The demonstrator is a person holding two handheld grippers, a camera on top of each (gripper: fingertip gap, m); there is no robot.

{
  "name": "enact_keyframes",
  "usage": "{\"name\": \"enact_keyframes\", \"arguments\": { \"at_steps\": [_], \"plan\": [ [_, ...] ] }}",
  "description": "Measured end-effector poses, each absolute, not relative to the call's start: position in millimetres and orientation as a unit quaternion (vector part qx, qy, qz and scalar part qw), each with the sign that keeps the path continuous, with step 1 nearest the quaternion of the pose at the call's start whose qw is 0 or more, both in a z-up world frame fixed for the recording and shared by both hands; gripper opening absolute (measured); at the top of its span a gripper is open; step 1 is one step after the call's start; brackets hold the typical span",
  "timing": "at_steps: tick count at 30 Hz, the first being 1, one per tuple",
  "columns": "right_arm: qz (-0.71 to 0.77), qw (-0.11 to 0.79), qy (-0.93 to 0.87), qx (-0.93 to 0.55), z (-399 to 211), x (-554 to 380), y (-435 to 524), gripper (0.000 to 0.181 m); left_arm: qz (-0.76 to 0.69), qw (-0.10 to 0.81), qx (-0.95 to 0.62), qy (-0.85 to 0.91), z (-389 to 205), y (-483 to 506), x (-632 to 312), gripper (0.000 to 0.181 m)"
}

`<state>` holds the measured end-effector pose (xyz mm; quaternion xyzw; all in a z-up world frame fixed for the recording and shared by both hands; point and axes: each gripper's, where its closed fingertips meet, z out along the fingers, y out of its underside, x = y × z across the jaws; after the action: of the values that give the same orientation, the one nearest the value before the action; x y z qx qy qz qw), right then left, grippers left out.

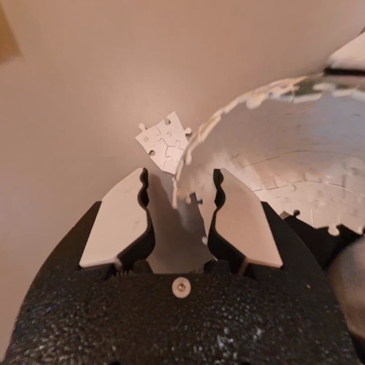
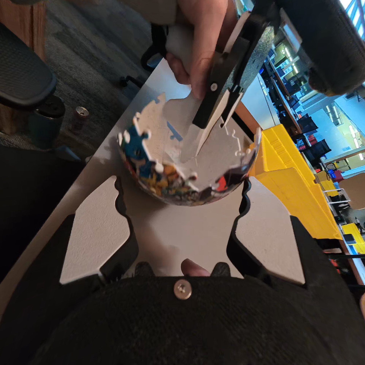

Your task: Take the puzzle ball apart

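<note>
The puzzle ball is a broken-open half shell, colourful outside and white inside, resting on the white table. My right gripper is open and empty, its fingertips on either side of the shell's near side. My left gripper reaches down into the shell from above. In the left wrist view my left gripper is open, and the shell's jagged rim runs between its fingers. A small cluster of joined white pieces lies on the table just beyond the rim.
A person's hand holds the left gripper. Yellow bins stand close behind the shell on the right. An office chair and a can are on the floor to the left of the table edge.
</note>
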<state>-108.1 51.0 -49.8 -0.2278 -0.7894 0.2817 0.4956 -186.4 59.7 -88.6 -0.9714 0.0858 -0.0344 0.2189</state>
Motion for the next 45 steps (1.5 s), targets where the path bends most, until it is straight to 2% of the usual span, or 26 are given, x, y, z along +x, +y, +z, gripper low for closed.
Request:
{"name": "enact_keyframes", "arguments": {
  "at_steps": [11,17,25,45],
  "plan": [
    [0.264,0.519,-0.785,-0.211,-49.5,-107.4,45.6,0.114,-0.108,0.217,-0.968,0.072,-95.2,55.0,-178.9,0.059],
    [0.249,0.525,-0.785,-0.216,-53.3,-108.2,48.8,0.116,-0.188,0.193,-0.96,0.083,-96.6,57.3,-164.7,0.046],
    [0.258,0.541,-0.767,-0.231,-47.5,-110.6,46.3,0.112,-0.29,0.168,-0.942,0.019,-84.1,67.9,-159.3,0.049],
    [0.251,0.578,-0.724,-0.279,-45.0,-112.6,36.7,0.114,-0.217,0.148,-0.964,0.046,-76.4,64.9,-173.3,0.055]
  ]
}}
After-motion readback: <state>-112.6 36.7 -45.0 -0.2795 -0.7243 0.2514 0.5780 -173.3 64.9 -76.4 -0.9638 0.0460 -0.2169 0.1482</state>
